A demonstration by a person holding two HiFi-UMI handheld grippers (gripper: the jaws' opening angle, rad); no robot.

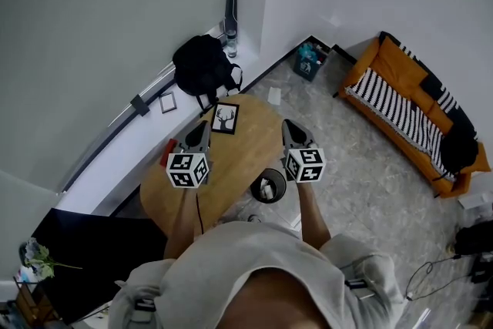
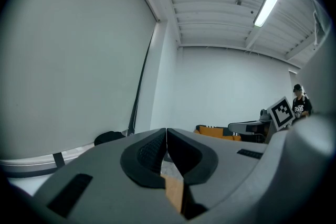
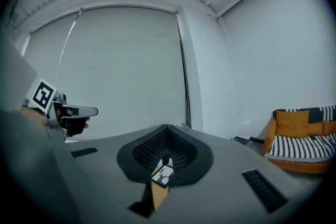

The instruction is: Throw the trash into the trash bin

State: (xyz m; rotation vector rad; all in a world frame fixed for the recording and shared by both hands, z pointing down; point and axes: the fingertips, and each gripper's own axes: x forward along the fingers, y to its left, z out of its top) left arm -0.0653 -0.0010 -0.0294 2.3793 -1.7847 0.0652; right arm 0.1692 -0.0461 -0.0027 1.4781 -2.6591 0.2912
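The left gripper (image 1: 202, 129) hung over the round wooden table (image 1: 240, 154) and the right gripper (image 1: 290, 127) at that table's right edge, each with its jaws pressed together on nothing. The black trash bin (image 1: 269, 199) stood on the floor just beside the table's near-right edge. A white scrap (image 1: 274, 95) lay past its far edge.

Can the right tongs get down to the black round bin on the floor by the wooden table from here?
Probably yes: the black round bin stands on bare floor near the right tongs, just past the round wooden table's edge, with nothing between them.
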